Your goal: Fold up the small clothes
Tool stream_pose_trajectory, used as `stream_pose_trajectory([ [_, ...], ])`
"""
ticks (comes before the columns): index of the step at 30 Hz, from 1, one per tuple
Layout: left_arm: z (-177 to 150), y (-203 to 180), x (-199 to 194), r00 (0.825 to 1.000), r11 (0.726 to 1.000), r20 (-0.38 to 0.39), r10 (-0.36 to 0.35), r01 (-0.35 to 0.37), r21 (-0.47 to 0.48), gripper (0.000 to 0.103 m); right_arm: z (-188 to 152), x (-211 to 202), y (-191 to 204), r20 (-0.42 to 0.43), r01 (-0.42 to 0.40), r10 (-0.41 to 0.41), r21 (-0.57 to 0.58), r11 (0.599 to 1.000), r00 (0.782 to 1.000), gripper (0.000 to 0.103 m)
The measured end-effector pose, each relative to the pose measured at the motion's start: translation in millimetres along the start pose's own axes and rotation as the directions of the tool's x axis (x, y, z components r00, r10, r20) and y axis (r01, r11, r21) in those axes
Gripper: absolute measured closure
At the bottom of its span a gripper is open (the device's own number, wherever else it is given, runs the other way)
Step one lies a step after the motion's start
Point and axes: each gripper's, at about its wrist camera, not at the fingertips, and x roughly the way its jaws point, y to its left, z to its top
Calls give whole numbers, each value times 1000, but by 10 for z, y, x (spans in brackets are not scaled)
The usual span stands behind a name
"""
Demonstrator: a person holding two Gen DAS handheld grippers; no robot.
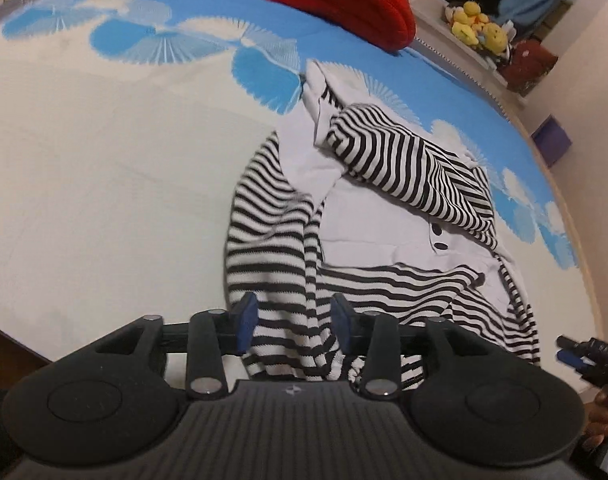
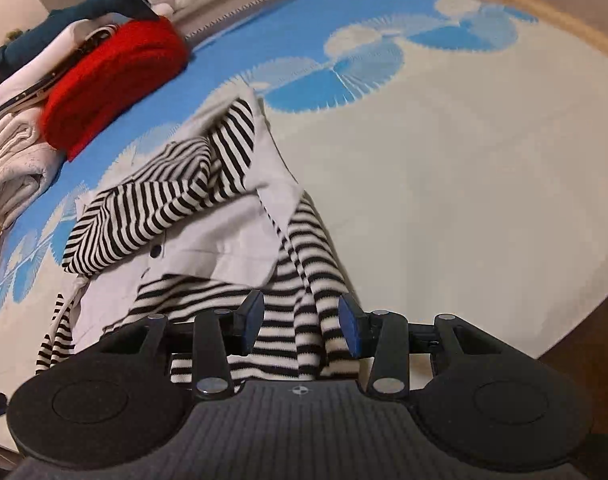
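Observation:
A small black-and-white striped garment with white panels and dark buttons lies crumpled on the bed; it also shows in the right wrist view. My left gripper is open, its blue pads either side of the garment's near striped hem. My right gripper is open too, straddling a striped fold at the near edge. The right gripper's tip shows at the right edge of the left wrist view.
The bed cover is cream with blue fan patterns. A red folded blanket and pale folded bedding lie at the far side. Yellow plush toys sit on a ledge beyond. The bed's wooden edge is close by.

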Motion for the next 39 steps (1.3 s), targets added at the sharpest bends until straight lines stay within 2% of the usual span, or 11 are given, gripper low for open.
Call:
stream_pose_trajectory([
  [3, -25, 79, 223, 996, 998, -88, 7, -13, -65, 51, -45, 72, 46, -19, 11, -11, -11, 1000, 1000, 60],
  [6, -13, 96, 342, 994, 997, -109, -3, -6, -78, 33, -24, 251, 94, -51, 26, -28, -37, 999, 998, 59],
  [17, -86, 142, 683, 981, 985, -194, 28, -61, -163, 34, -169, 600, -26, -200, 117, -110, 25, 993, 974, 55],
  [20, -127, 120, 733, 978, 986, -200, 55, -85, -142, 42, -232, 646, -4, -223, 123, -116, 15, 992, 968, 55],
  [22, -137, 107, 731, 979, 990, -195, 58, -82, -115, 81, -266, 654, 5, -225, 130, -126, 3, 992, 966, 55],
  [24, -141, 122, 684, 982, 991, -185, 29, -52, -121, 94, -280, 640, 18, -224, 127, -124, -4, 992, 967, 55],
  [25, -140, 122, 639, 985, 992, -172, 28, -49, -116, 95, -286, 631, 16, -226, 119, -117, -3, 993, 967, 58],
  [27, -129, 126, 484, 992, 992, -128, 18, -33, -119, 96, -275, 572, 13, -215, 87, -83, 9, 996, 973, 99],
  [32, -152, 216, 225, 996, 988, -84, -28, 15, -153, 95, -193, 237, 7, -108, 7, -1, 49, 999, 994, 99],
  [36, -187, 260, 455, 983, 987, -182, -19, -11, -162, 88, -267, 375, -37, -192, 60, -52, 36, 998, 980, 98],
  [39, -162, 269, 499, 981, 986, -194, 6, -38, -161, 75, -289, 485, -10, -221, 87, -82, 12, 996, 972, 86],
])
